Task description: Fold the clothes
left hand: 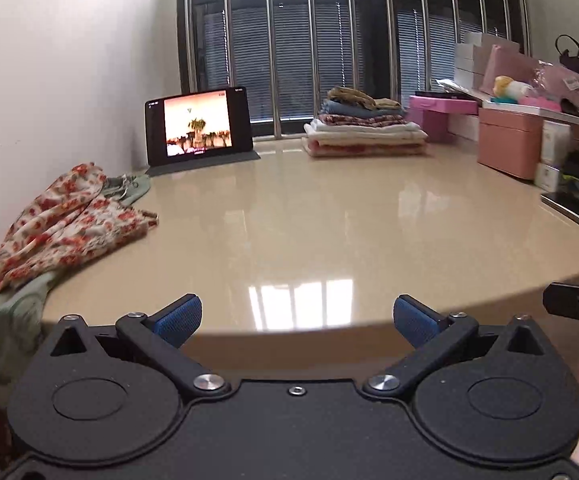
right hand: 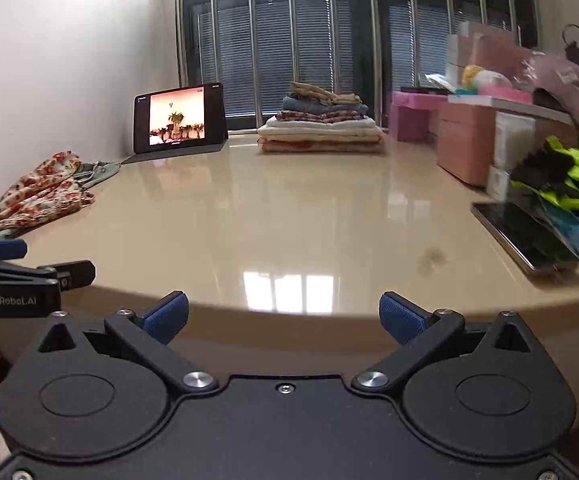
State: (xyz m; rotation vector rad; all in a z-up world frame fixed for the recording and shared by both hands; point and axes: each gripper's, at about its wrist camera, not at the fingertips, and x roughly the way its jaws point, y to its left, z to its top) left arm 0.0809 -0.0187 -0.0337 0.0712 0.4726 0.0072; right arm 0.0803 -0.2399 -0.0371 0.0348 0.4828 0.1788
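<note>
Floral garment (left hand: pixel 61 224) left of tongs (left hand: pixel 297 320)

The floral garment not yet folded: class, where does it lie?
In both wrist views the floral garment lies crumpled at the table's left edge, on a pale green garment, near the tablet.

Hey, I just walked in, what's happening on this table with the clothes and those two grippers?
A person holds two grippers at the near edge of the table, both open and holding nothing. The left gripper and right gripper point across the bare middle. A folded stack sits at the far side by the window, and an unfolded floral garment lies on the left, untouched. A tablet plays video at the back.
</note>
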